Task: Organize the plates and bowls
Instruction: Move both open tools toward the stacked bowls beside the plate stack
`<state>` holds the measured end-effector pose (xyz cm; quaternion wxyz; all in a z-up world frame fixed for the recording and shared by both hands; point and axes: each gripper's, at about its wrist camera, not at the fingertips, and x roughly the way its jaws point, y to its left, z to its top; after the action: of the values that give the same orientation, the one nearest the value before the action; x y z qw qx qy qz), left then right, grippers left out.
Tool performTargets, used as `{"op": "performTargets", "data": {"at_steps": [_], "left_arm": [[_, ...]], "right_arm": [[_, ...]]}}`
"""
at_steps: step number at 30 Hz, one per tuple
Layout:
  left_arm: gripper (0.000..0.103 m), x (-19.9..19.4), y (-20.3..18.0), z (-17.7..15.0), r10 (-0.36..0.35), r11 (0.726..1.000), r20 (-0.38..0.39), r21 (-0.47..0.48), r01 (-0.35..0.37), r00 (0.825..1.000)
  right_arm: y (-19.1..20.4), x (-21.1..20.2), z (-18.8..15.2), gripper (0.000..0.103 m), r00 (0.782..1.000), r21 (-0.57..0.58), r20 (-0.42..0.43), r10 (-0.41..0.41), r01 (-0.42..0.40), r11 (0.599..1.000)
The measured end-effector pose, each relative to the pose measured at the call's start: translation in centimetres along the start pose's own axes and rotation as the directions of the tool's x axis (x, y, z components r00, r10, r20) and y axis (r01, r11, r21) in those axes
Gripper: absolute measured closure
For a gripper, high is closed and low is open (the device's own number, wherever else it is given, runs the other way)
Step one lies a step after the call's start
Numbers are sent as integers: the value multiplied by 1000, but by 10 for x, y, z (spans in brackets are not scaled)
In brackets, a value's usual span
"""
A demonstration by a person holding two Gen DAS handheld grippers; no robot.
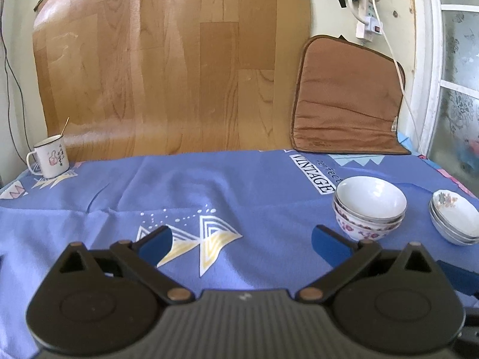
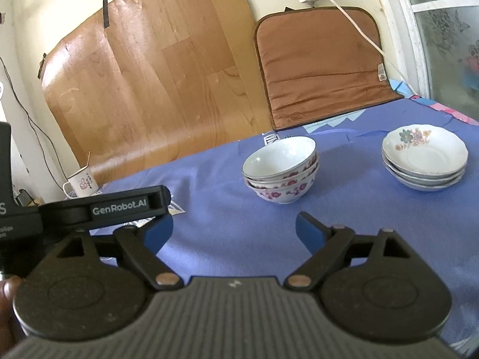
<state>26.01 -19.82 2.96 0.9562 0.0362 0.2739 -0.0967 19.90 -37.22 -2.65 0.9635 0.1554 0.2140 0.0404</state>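
Left gripper [image 1: 241, 240]: jaws spread wide, blue pads well apart, nothing between them but the blue tablecloth [image 1: 125, 191]. Ahead of its right fingertip and just beyond it stands the stack of bowls [image 1: 369, 206], white with a purple floral band, nested upright. Further to the right of that stack, apart from it, sits the stack of plates [image 1: 453, 218], shallow white dishes with a floral print inside the top one. Far ahead to the left, near the cloth's back edge, stands an enamel mug [image 1: 51, 157] with a thin stick leaning in it.

Right gripper [image 2: 233, 230]: jaws likewise wide, holding nothing, only cloth showing between the pads. The bowls [image 2: 281, 169] lie straight ahead of it, slightly right of its midline and clear of both fingertips; the plates [image 2: 425, 157] lie ahead and well to the right, separate from the bowls. The other gripper's black body, lettered "GenRobot.AI", crosses just beside its left finger [image 2: 158, 230].

Behind the table, in both views: a wood-pattern sheet [image 1: 167, 65] taped to the wall and a brown cushion [image 1: 347, 98] propped beside it.
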Motion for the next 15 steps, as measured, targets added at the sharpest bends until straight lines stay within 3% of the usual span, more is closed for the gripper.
{"op": "performTargets", "data": {"at_steps": [15], "left_arm": [[0, 1, -2, 12, 7, 1000, -18, 4, -7, 1000]], "right_arm": [[-13, -1, 14, 12, 1000, 10, 10, -4, 4, 1000]]}}
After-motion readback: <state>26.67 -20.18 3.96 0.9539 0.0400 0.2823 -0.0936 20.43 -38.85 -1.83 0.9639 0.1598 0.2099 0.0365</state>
